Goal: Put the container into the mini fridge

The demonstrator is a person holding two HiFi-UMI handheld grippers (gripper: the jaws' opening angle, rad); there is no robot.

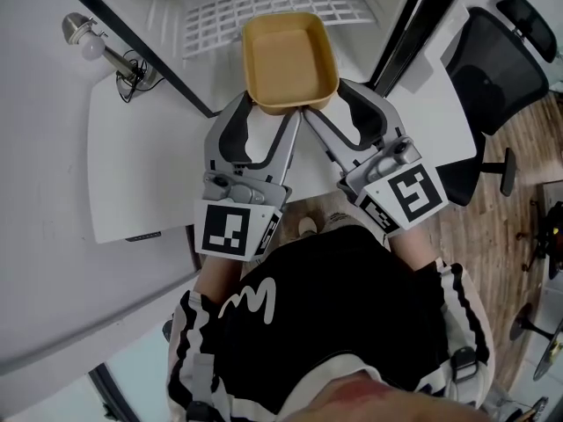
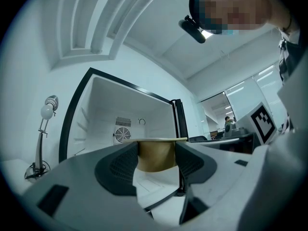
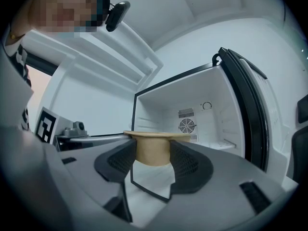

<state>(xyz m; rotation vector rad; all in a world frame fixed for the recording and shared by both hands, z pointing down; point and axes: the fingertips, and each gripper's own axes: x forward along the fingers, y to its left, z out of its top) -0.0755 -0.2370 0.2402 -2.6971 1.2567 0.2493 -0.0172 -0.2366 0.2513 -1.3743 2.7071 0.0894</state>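
Observation:
A tan, shallow rectangular container (image 1: 288, 60) hangs level in front of the open mini fridge (image 1: 167, 16), over its white wire shelf (image 1: 264, 11). My left gripper (image 1: 271, 111) is shut on the container's near left corner. The right gripper (image 1: 332, 99) is shut on its near right corner. In the left gripper view the container (image 2: 155, 155) sits pinched between the black pads (image 2: 122, 170), with the fridge's white inside (image 2: 120, 114) and its fan grille behind. The right gripper view shows the container (image 3: 152, 150) clamped the same way before the fridge (image 3: 192, 109).
The fridge door (image 1: 409, 33) stands open at the right, black-edged. A small lamp (image 1: 88, 42) on a stalk stands left of the fridge. A white panel (image 1: 132, 174) lies at the lower left. A black office chair (image 1: 497, 69) stands on the wooden floor at the right.

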